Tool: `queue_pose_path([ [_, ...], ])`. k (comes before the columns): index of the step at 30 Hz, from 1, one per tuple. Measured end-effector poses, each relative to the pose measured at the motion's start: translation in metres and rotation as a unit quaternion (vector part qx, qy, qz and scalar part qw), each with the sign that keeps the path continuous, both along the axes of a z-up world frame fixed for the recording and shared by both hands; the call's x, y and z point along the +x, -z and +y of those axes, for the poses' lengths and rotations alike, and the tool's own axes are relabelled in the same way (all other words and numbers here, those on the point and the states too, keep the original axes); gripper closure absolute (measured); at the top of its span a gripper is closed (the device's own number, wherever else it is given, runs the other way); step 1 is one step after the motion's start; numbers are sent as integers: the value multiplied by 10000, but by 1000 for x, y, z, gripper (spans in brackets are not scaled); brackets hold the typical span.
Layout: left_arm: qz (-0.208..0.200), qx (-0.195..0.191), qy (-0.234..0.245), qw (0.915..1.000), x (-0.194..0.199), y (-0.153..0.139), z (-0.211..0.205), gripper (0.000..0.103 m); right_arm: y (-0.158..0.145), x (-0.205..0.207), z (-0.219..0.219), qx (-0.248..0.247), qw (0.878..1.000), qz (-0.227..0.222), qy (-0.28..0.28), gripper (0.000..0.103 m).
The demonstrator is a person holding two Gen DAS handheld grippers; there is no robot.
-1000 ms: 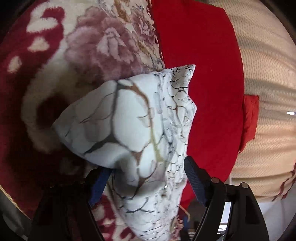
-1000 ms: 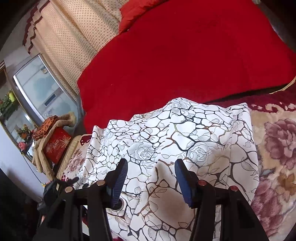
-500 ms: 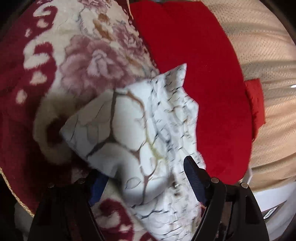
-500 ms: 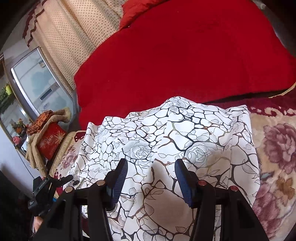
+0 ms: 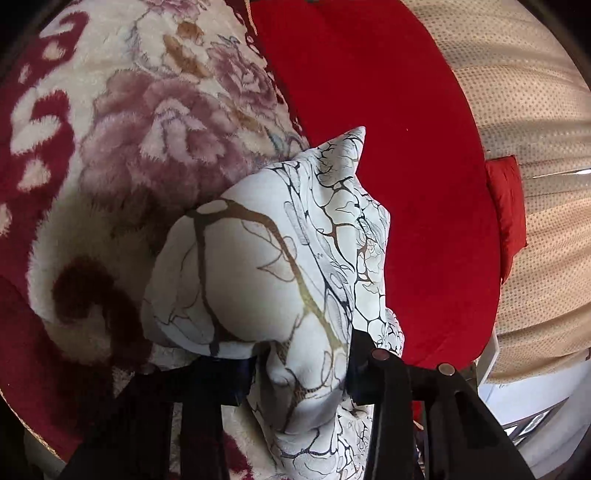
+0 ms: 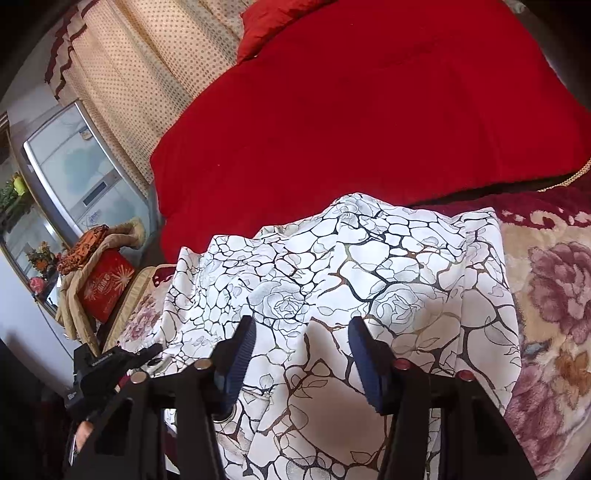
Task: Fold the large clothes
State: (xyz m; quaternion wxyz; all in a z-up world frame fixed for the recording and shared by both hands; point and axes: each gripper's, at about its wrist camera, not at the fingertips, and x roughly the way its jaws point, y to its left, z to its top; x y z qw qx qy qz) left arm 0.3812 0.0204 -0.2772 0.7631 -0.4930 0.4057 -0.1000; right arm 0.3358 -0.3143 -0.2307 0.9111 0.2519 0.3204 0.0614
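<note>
The garment is white with a black and gold cracked rose print. In the right wrist view it (image 6: 369, 266) lies spread on a floral blanket (image 6: 554, 314). My right gripper (image 6: 301, 350) is open, hovering just above its near part, holding nothing. In the left wrist view my left gripper (image 5: 299, 365) is shut on a bunched fold of the garment (image 5: 258, 266), lifted above the blanket (image 5: 147, 129). Cloth hides the finger pads. The left gripper also shows at the lower left of the right wrist view (image 6: 107, 365).
A red bedspread (image 6: 369, 110) covers the bed beyond the blanket, with a red pillow (image 6: 273, 22) at its far end. Dotted beige curtains (image 5: 535, 147) hang behind. A cabinet with a screen (image 6: 74, 170) and a red box (image 6: 103, 284) stand at the left.
My left gripper has closed on the garment fold and pulled it up and nearer the camera. The right gripper has stayed open over the garment, barely moving.
</note>
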Motion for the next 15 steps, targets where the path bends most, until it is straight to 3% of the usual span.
queue_pose_path([
  [1,2,19,-24,10000,0,-1,-1,54,0,1,1,-25,10000,2,-25,64],
  [3,-57,-75,-103,9999,2,-1,-4,42,0,3,3,3,10000,13,-63,64],
  [5,-19,19,-116,9999,4,-4,-8,42,1,7,6,60,9999,39,-95,64],
  [6,13,83,-125,9999,5,-5,-9,46,2,10,7,114,9998,70,-124,64],
  [7,44,159,-147,9998,4,-6,-10,62,5,12,8,155,9997,104,-130,64],
  [10,39,528,-39,9986,2,-12,-13,76,23,27,9,213,9981,555,-164,64],
  [12,-48,583,17,9983,0,-17,-14,81,54,43,7,446,9908,1253,-271,65],
  [15,-381,1097,191,9930,4,-39,-26,83,56,42,-1,718,9896,1219,-274,67],
])
